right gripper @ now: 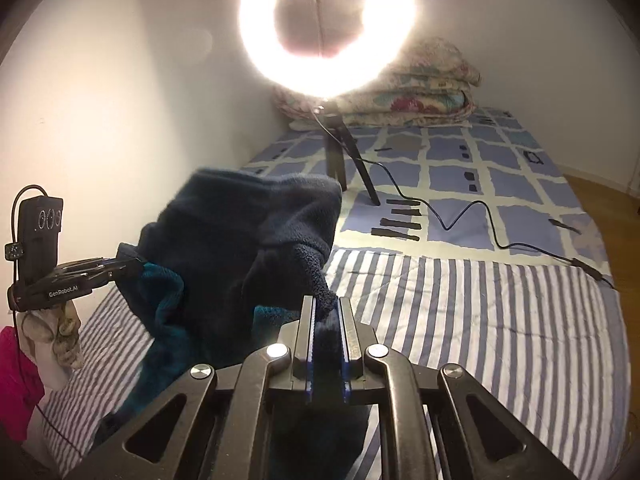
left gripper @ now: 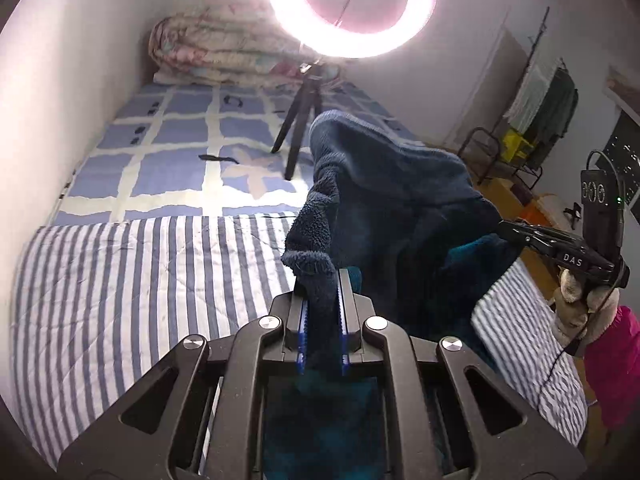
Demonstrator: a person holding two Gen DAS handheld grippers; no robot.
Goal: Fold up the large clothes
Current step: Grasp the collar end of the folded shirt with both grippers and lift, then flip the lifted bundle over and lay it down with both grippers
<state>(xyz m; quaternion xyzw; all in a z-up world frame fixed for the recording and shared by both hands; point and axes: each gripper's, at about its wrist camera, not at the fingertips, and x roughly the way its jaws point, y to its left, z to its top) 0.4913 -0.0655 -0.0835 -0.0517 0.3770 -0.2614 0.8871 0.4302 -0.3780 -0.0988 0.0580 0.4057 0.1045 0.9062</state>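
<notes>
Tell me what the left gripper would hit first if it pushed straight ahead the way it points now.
Most likely the dark blue fleece garment it is clamped on, bunched just beyond the left gripper. Past that fabric lies the blue-and-white striped quilt, though depth is hard to judge.

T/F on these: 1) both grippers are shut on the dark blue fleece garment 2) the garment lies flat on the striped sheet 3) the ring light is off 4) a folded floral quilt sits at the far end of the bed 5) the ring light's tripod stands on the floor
1) True. The left gripper and the right gripper each pinch an edge of the dark blue fleece garment.
2) False. It hangs bunched between the grippers, above the striped sheet.
3) False. The ring light is glaring bright.
4) True. The floral quilt is stacked by the wall.
5) False. The tripod stands on the checked bedcover.
</notes>
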